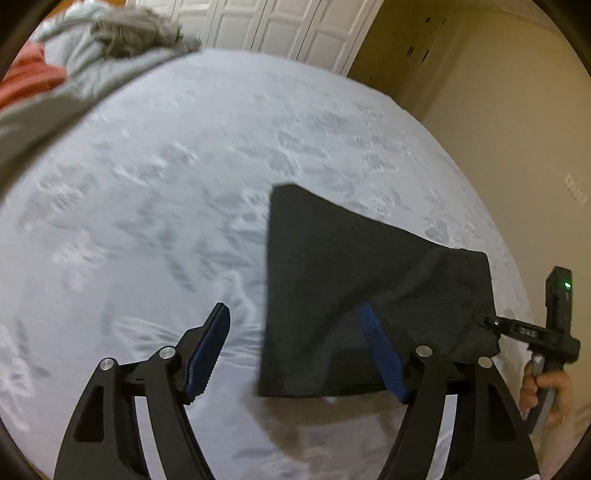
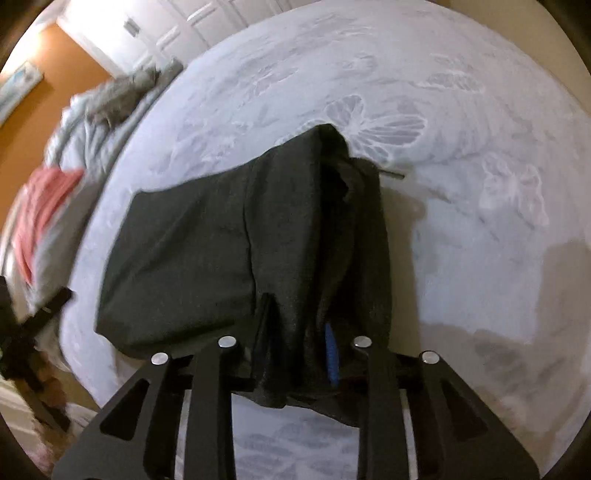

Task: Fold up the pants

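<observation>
The pants, dark charcoal and already doubled over into a compact bundle, lie on the bed, whose pale bedspread carries a raised butterfly pattern. In the left wrist view they sit toward the near right part of the bed, with one corner pointing away and a straight folded edge nearest the camera. The left hand-held gripper is spread wide: its left finger, with a blue ribbed pad, hangs over bare bedspread just beside the fabric, while its right finger shows in front of the dark cloth. Nothing is pinched between them.

The right hand-held gripper is clamped on the pants; in its own view the fabric bunches up between the two fingers, hiding most of them, with only a strip of blue pad showing through the folds. From that grip the cloth spreads away in layered panels, and a thin drawstring end pokes out at the far side. The left wrist view shows that same gripper at the right-hand edge of the pants, its body bearing a small green light, held in the person's right hand.

At the far left end of the bed lie a rumpled grey blanket and something coral red. White panelled doors stand beyond
</observation>
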Demonstrator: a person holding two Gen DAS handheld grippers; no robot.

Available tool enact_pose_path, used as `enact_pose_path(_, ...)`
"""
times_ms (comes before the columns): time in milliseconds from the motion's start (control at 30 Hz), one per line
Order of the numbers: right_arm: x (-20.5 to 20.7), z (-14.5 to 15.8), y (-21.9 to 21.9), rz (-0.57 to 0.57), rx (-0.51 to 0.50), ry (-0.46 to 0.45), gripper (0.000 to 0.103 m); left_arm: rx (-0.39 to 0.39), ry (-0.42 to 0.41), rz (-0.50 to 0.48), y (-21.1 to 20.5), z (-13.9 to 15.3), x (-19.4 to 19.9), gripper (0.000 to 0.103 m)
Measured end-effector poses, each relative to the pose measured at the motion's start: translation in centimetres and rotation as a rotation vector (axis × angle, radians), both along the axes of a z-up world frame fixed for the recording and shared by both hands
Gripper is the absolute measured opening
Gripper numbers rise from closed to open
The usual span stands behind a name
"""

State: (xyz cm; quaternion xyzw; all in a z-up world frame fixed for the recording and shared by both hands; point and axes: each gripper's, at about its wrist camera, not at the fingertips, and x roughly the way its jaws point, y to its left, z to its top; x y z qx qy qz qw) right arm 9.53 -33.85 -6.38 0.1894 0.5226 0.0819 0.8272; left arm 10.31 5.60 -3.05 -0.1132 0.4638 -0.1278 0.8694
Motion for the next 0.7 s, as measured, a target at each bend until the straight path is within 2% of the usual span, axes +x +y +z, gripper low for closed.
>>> enact_pose_path(67,-0.5,1.7,0.1,-0.003,-0.028,-0.039,0.027,-0.008,0.022,-0.001,-0.6,-1.0,0.7,0.071)
enact_pose_path(133,-1.3,3.1,-0.2,-0.008,-0.079,-0.09,0.052,-0.003,0.066,-0.018,-1.6,-2.5,1.5,0.071)
enact_pose_path(167,-1.6,3.3,-0.5,-0.023,-0.09,-0.105,0.075,-0.012,0.093,-0.027,-1.9,-3.2,1.7,0.075)
enact_pose_path(200,-1.6,3.1,-0.9,-0.045,-0.099,-0.105,0.08,-0.022,0.122,-0.03,-2.1,-4.1,2.1,0.078)
enact_pose_path(267,-1.1,1.6,-1.2,-0.031,-0.095,-0.042,0.08,-0.045,0.172,-0.017,-2.4,-5.9,2.8,0.081)
enact_pose_path(300,-0.7,0.7,-1.3,-0.014,-0.082,-0.007,0.079,-0.057,0.163,-0.007,-2.2,-6.2,2.9,0.082)
enact_pose_path(333,-0.3,-0.2,-1.2,0.0,-0.06,0.021,0.072,-0.065,0.142,-0.003,-2.2,-6.2,3.0,0.079)
enact_pose_path(367,-0.2,-1.3,-0.7,0.016,-0.009,0.038,0.054,-0.069,0.132,-0.03,-2.4,-6.0,3.3,0.076)
enact_pose_path(400,-0.2,-1.6,-0.4,0.02,0.011,0.036,0.035,-0.078,0.132,-0.055,-2.4,-5.9,3.5,0.039)
enact_pose_path(433,-0.3,-1.1,0.0,0.027,0.012,0.023,0.029,-0.08,0.132,-0.064,-2.2,-5.5,3.5,0.011)
enact_pose_path(467,-0.5,0.4,0.2,0.039,0.048,-0.01,0.028,-0.094,0.135,-0.067,-1.7,-4.6,3.5,0.011)
enact_pose_path(567,-2.5,5.7,0.7,0.099,0.168,-0.157,0.027,-0.199,0.101,-0.071,0.9,-1.0,1.5,0.006)
enact_pose_path(600,-3.4,6.9,1.0,0.121,0.173,-0.188,0.028,-0.213,0.093,-0.08,1.9,0.0,0.4,0.006)
enact_pose_path(633,-4.5,7.4,1.2,0.138,0.14,-0.197,0.029,-0.201,0.098,-0.085,2.8,0.6,-0.9,0.007)
enact_pose_path(667,-5.0,7.0,1.3,0.149,0.101,-0.176,0.038,-0.18,0.115,-0.087,3.2,0.6,-1.7,0.01)
enact_pose_path(700,-5.3,5.6,1.4,0.162,0.037,-0.119,0.048,-0.143,0.143,-0.089,3.5,-0.2,-2.2,0.022)
